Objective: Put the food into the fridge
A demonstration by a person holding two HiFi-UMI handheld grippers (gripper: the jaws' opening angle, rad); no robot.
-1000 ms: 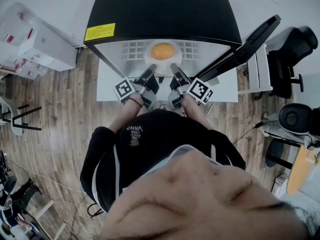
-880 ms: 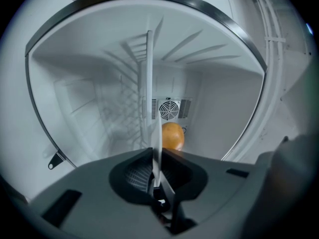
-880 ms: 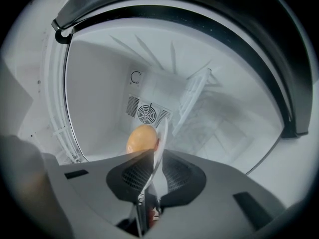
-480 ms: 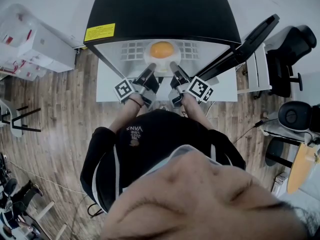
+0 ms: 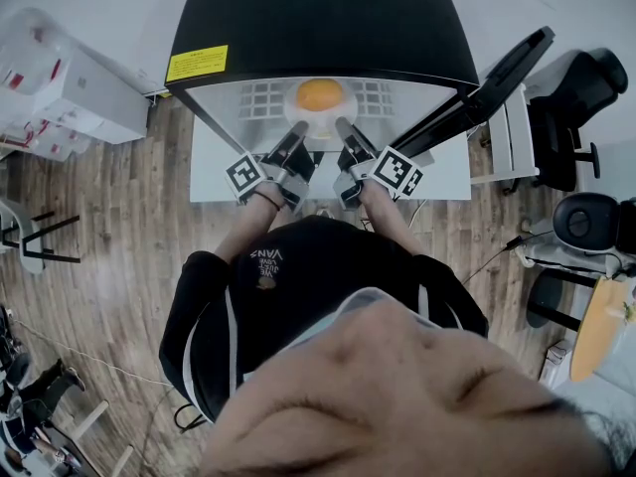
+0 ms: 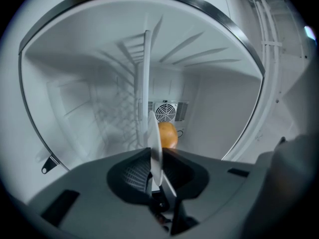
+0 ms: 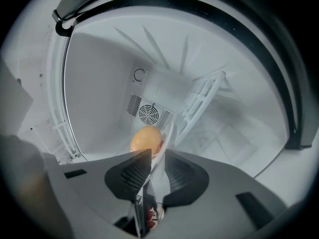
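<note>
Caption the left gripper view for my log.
Left gripper clamps the rim of a white plate inside the fridge, round orange food on it.

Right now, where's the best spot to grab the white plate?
Probably the thin rim of the white plate, from its near edge, kept level: the round orange food sits mid-plate. The left gripper pinches that rim; the right gripper has jaws opening around it.

fridge shell black, smooth, low sheen, int. liner white smooth plastic, plate white, glossy, orange skin matt, floor wood-grain planks, dull finish, shirt black cloth
</note>
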